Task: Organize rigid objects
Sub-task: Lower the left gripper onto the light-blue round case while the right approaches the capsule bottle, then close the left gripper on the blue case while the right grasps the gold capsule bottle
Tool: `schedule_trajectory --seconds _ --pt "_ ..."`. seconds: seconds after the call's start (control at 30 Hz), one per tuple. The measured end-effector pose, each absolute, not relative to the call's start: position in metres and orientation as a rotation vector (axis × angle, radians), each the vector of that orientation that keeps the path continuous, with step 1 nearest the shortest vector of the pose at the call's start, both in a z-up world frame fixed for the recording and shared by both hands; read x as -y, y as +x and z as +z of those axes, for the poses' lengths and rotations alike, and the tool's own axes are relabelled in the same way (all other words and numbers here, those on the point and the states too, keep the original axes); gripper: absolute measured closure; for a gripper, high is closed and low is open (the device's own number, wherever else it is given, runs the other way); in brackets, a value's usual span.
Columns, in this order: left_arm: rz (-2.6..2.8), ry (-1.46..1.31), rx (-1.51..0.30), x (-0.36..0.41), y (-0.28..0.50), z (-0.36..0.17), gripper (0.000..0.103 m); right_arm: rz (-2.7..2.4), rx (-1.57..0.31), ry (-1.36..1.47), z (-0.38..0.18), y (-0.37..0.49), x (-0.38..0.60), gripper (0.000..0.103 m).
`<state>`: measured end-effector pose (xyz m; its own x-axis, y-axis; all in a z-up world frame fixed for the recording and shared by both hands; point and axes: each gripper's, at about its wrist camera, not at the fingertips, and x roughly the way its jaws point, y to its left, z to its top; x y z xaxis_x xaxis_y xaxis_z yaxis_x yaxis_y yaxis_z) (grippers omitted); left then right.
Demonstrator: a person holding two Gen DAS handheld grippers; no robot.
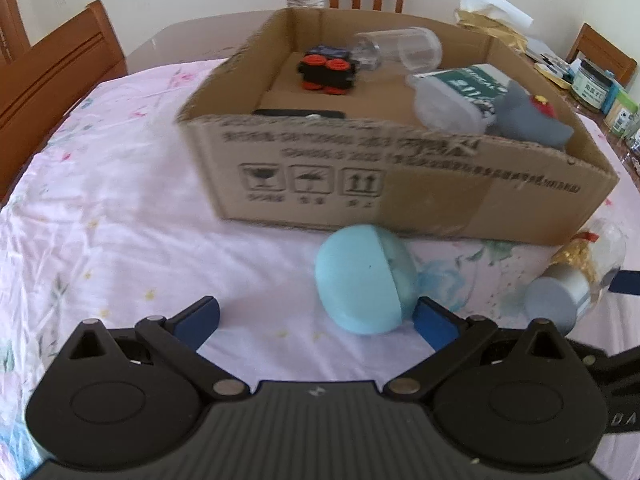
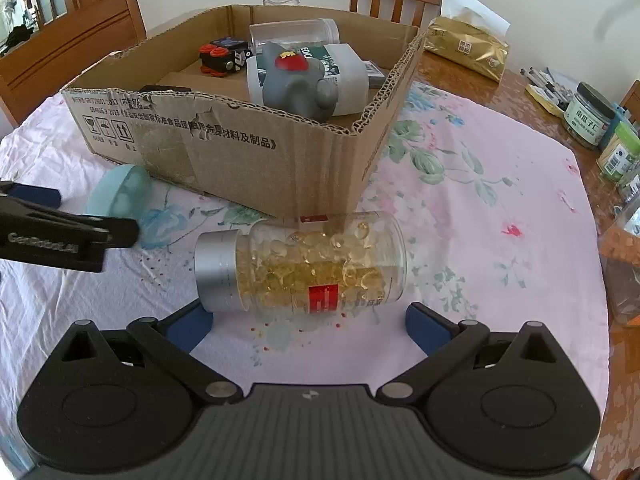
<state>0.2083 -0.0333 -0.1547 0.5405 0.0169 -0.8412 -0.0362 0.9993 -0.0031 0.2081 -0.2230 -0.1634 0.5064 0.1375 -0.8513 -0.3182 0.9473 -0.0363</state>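
Box (image 2: 240, 152) is the goal: jar (image 2: 304, 268) lies before it between released right tongs (image 2: 308, 326); left tongs (image 1: 318, 324), released, flank the blue case (image 1: 360, 280).

Teal dome (image 1: 362, 280) before cardboard box (image 1: 400, 184)
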Motion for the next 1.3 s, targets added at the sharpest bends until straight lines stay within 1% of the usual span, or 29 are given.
schedule_trajectory --seconds 0.1,0.17,0.23,0.27,0.3,0.47,0.53,0.87,1.2,1.3 --pt "0.018 -0.010 -0.994 0.033 0.207 -0.154 0.001 0.272 -1.000 -0.195 -0.164 0.206 0.223 0.000" --pt "0.007 0.000 -0.987 0.037 0.210 -0.153 0.004 0.272 -0.996 -0.194 -0.164 0.206 0.223 0.000" --pt "-0.005 -0.006 -0.978 0.042 0.213 -0.151 0.016 0.270 -0.988 -0.191 -0.164 0.205 0.224 0.000" --pt "-0.010 -0.002 -0.972 0.046 0.216 -0.150 0.019 0.269 -0.984 -0.190 -0.164 0.204 0.224 0.000" --pt "-0.017 0.000 -0.965 0.050 0.217 -0.148 0.026 0.268 -0.982 -0.189 -0.164 0.204 0.224 0.000" --pt "-0.013 -0.004 -0.942 0.062 0.218 -0.146 0.041 0.258 -0.980 -0.184 -0.164 0.204 0.223 0.000" --pt "-0.017 -0.002 -0.935 0.063 0.216 -0.145 0.051 0.256 -0.979 -0.183 -0.164 0.204 0.223 0.000" --pt "-0.106 0.042 -0.946 0.038 0.208 -0.144 0.051 0.282 -1.000 -0.198 -0.162 0.209 0.221 0.000" --pt "-0.060 0.019 -0.938 0.037 0.205 -0.144 0.050 0.327 -0.958 -0.279 -0.149 0.221 0.207 0.000" --pt "-0.048 0.013 -0.942 0.038 0.206 -0.144 0.049 0.320 -0.958 -0.302 -0.148 0.223 0.203 0.003"
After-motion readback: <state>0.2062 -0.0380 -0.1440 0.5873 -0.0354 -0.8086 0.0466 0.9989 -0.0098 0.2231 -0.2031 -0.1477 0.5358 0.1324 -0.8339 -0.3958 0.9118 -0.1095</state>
